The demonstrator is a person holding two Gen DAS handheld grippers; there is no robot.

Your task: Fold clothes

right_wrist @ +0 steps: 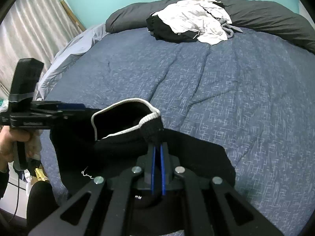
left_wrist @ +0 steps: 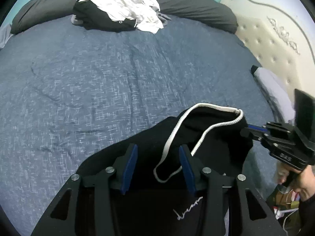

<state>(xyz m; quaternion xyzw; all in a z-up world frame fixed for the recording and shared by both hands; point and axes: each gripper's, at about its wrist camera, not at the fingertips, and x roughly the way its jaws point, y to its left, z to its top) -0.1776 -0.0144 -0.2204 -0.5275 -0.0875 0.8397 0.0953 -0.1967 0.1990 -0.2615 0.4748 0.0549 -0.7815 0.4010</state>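
Observation:
A black top (left_wrist: 212,147) (right_wrist: 122,149) with a white-trimmed neckline (left_wrist: 216,106) (right_wrist: 122,103) is held up above the near edge of the blue bed. My left gripper (left_wrist: 157,147) (right_wrist: 82,107) is open, its blue pads wide apart, with the black fabric and a loop of the white trim lying between them. My right gripper (right_wrist: 157,147) (left_wrist: 244,130) is shut on the top's shoulder, right beside the neckline. White script lettering (left_wrist: 187,208) shows on the top's chest. A hand (right_wrist: 11,141) grips the left tool's handle.
A pile of white and black clothes (left_wrist: 122,7) (right_wrist: 193,19) lies at the far side of the blue comforter (left_wrist: 118,78) (right_wrist: 226,88), against a dark grey roll of bedding (left_wrist: 196,5) (right_wrist: 275,13). A tufted cream headboard (left_wrist: 265,39) stands to the right. Curtains (right_wrist: 29,29) hang on the left.

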